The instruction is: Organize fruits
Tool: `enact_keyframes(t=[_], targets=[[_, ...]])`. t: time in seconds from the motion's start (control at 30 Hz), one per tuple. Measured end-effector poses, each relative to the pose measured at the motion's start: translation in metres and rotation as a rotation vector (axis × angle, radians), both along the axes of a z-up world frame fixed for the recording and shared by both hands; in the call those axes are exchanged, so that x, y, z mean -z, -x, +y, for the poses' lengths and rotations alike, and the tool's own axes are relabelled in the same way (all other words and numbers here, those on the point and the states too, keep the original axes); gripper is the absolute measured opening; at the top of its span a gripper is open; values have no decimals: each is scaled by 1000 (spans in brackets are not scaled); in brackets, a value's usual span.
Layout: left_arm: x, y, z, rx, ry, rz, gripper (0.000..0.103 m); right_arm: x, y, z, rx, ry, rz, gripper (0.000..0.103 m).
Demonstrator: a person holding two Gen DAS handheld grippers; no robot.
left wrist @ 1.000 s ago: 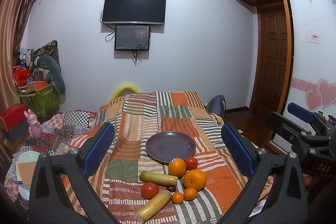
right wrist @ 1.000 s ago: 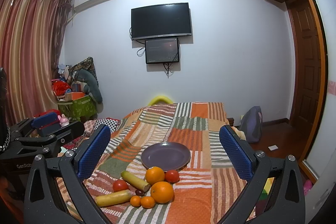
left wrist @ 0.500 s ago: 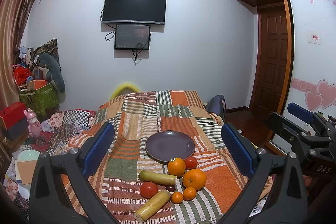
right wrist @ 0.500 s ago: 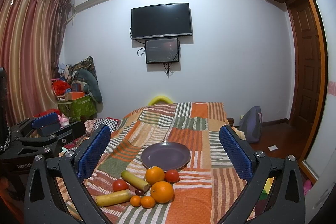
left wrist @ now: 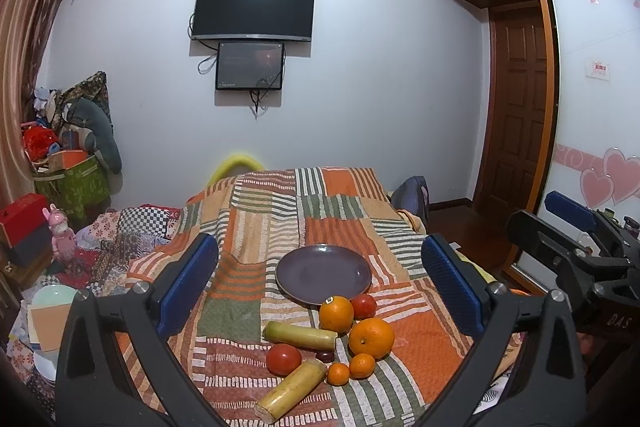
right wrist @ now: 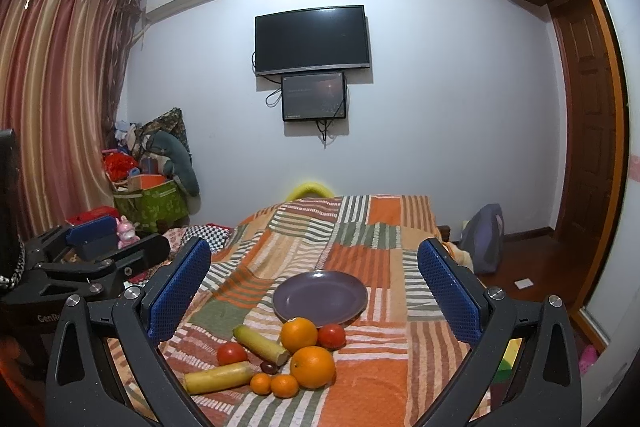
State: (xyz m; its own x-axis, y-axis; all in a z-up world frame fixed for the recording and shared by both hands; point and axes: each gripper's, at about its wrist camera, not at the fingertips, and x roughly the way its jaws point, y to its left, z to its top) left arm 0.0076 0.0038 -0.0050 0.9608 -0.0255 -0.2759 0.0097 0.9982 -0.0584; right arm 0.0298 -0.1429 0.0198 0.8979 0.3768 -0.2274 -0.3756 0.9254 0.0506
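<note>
Patchwork cloth, woven in orange, green and cream stripes, covers the bed (left wrist: pixel 256 227), the largest thing in view and the surface on which all the fruit lies. One round, shallow purple plate (left wrist: pixel 323 273) with a smooth matte face sits on it, bare, just behind the fruit.

Two large oranges with dimpled skin come next: one (left wrist: pixel 336 313) touches the plate's near rim, the other (left wrist: pixel 371 337) lies nearer the cameras. Two long yellowish cylinders with cut ends, perhaps sugarcane pieces, lie close by: one (left wrist: pixel 300 334) runs crosswise and the other (left wrist: pixel 291 389) slants at the front. Two glossy red tomatoes follow, one (left wrist: pixel 283 359) between the cylinders and one (left wrist: pixel 363 305) beside the rear orange. Two small mandarins (left wrist: pixel 362 365) sit side by side, touching, at the front. One tiny dark round fruit (left wrist: pixel 325 355) nestles in the middle of the cluster.

Both tools hover short of the pile, touching nothing. The left gripper (left wrist: pixel 320 291) has its blue textured pads spread wide, with the whole cluster framed between them. The right gripper (right wrist: pixel 314 297) is likewise gaping wide and holds nothing.
</note>
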Motion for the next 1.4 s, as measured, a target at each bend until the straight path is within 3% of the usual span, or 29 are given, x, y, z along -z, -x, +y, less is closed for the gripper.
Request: enact_keyframes(t=[0.23,0.3,0.5,0.7,0.97,1.13,1.4], targets=[[13,-18,13,-8,18,43,97,15,-18,1,18,23,50,102],[19,-26,20,-20,18,68,91,22,-27,2,16,37,82,93],[52,-54,43,-100,-24,175,90,46,-52,0,3,55,181,70],[97,-82,52,-87,-37,311,90,69,-65,3,-13,120,247,69],[152,-118,60,-11,30,507,90,115,-85,11,-85,153,425,70],[177,-131,63,-2,40,586,90,135,-94,20,-117,187,490,75],[202,-148,67,-2,102,667,79,166,-114,32,-169,181,627,75]])
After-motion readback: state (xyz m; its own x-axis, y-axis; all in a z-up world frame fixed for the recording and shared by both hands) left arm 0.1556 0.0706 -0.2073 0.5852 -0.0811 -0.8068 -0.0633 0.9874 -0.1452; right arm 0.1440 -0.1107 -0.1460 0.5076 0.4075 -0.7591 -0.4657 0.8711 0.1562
